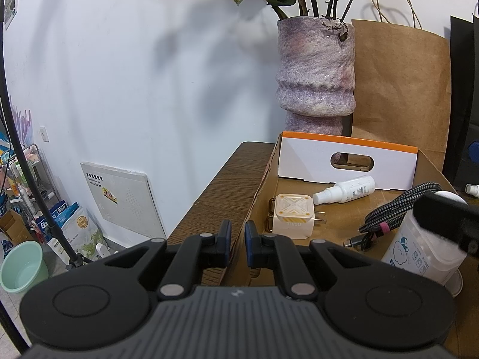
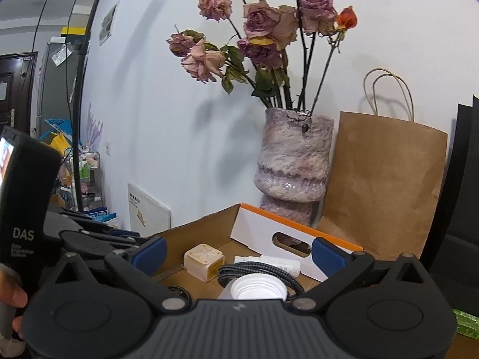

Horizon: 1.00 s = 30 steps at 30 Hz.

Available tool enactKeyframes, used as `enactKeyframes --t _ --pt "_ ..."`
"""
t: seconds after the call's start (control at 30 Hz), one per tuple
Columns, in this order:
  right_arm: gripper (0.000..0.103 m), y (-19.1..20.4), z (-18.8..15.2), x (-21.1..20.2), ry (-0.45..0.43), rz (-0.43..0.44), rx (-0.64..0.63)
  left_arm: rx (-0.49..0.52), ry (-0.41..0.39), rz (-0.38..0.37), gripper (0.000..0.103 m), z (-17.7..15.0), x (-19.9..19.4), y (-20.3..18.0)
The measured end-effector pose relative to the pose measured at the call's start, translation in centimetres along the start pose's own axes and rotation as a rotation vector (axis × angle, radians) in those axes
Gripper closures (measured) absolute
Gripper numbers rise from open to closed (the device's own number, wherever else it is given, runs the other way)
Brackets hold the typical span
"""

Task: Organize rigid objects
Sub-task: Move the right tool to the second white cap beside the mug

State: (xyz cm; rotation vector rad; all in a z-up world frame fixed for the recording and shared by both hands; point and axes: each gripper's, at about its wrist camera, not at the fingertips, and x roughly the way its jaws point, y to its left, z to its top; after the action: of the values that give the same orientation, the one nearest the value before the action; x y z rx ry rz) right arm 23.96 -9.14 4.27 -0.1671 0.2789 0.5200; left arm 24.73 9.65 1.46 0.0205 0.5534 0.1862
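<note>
Cardboard box is taking the items: the white plastic jar is standing inside, near the charger, between the right gripper's spread, non-touching jaws. The left gripper is pinching the box's near-left wall. Judging by this, the release is finishing; next, lifting clear without tipping it.

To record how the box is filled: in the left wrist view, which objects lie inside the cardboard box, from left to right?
Cream charger plug → small white spray bottle → coiled braided cable → white plastic jar with a cloud drawing.
</note>
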Motion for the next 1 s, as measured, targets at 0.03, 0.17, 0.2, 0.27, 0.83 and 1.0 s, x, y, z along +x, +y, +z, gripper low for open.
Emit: enactKeyframes --t 0.03,0.17,0.2,0.27,0.83,1.0 --pt "0.0 -0.1 0.0 0.0 -0.001 -0.006 0.001 0.0 0.0 0.0 0.092 0.0 0.0 0.0" --pt "0.0 -1.0 0.4 -0.5 -0.021 -0.034 0.014 0.0 0.0 0.0 0.092 0.0 0.0 0.0" --pt "0.0 -1.3 0.5 -0.6 -0.028 -0.047 0.018 0.0 0.0 0.0 0.092 0.0 0.0 0.0" --pt "0.0 -2.0 0.7 -0.8 -0.036 -0.072 0.026 0.0 0.0 0.0 0.092 0.0 0.0 0.0" --pt "0.0 -14.4 -2.1 0.4 0.085 -0.463 0.204 0.0 0.0 0.0 0.092 0.0 0.0 0.0" --pt "0.0 -18.5 -5.0 1.1 0.16 -0.545 0.288 0.0 0.0 0.0 0.092 0.0 0.0 0.0"
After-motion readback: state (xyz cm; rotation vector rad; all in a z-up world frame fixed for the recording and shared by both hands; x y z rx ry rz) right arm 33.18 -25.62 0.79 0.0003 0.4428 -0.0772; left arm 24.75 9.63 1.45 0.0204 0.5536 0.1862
